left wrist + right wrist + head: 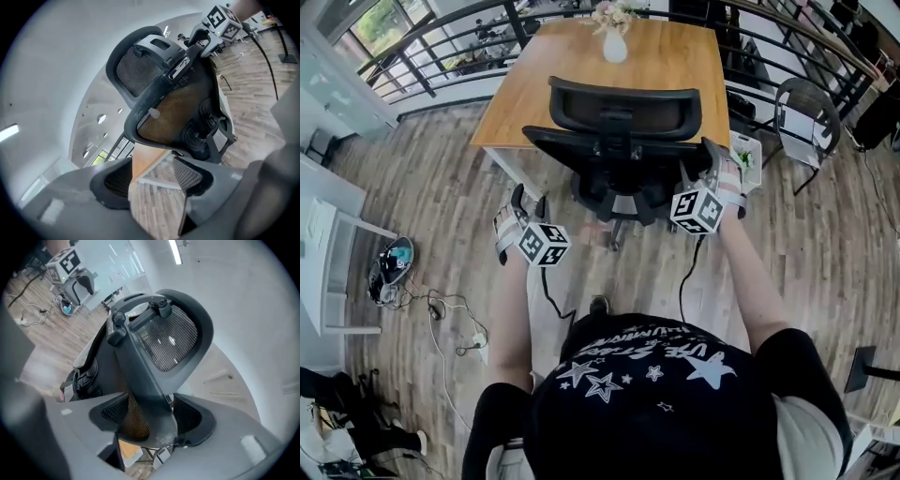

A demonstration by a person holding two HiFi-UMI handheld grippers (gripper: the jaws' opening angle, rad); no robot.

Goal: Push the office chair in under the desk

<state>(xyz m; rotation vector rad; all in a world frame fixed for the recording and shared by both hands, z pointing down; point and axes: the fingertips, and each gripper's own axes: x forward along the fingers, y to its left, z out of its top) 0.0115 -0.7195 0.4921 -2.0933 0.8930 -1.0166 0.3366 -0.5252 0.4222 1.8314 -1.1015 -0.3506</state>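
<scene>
Right tool point(150, 420) clamps the chair point(623, 141) back, left tool point(152, 183) hangs open and empty beside it, and I judge the chair, at the tabletop's point(544, 84) near edge, barely pushed under.

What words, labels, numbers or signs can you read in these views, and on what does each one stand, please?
Nothing can be quoted with confidence.
The person's dark shirt: white lettering among stars, upside down in the head view and too warped to read.
The cubes on the left gripper and right gripper: black-and-white square markers only, no words.
No text shows on the office chair, desk or vase.
</scene>
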